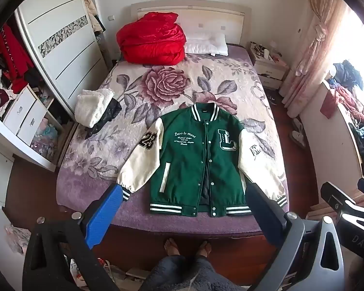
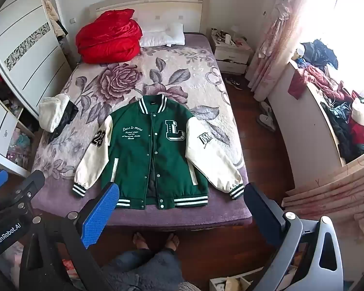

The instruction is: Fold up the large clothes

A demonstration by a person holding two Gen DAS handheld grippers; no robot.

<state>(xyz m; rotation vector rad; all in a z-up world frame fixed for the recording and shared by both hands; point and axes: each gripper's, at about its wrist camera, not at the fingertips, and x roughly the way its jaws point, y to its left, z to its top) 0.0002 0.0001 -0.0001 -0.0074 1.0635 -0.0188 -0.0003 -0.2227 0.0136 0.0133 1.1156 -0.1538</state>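
A green varsity jacket [image 1: 196, 160] [image 2: 155, 155] with cream sleeves lies flat and face up at the foot of the bed, collar toward the headboard, sleeves angled out and down. Its front is snapped only partly, showing dark lining near the hem. My left gripper [image 1: 184, 194] hovers high above the bed's foot edge, open wide, with nothing between its fingers. My right gripper [image 2: 182, 194] hangs at a similar height beside it, open and empty too. The right gripper's body shows at the right edge of the left wrist view.
The bed [image 1: 133, 218] carries a floral blanket, a red quilt bundle [image 1: 153, 41], a white pillow [image 1: 206, 44] and a white and black clothes pile [image 1: 94, 108] at its left edge. A wardrobe [image 1: 58, 48] stands left, a nightstand [image 2: 230, 53] and cluttered shelf [image 2: 339, 121] right. A person's bare feet [image 1: 186, 246] stand below.
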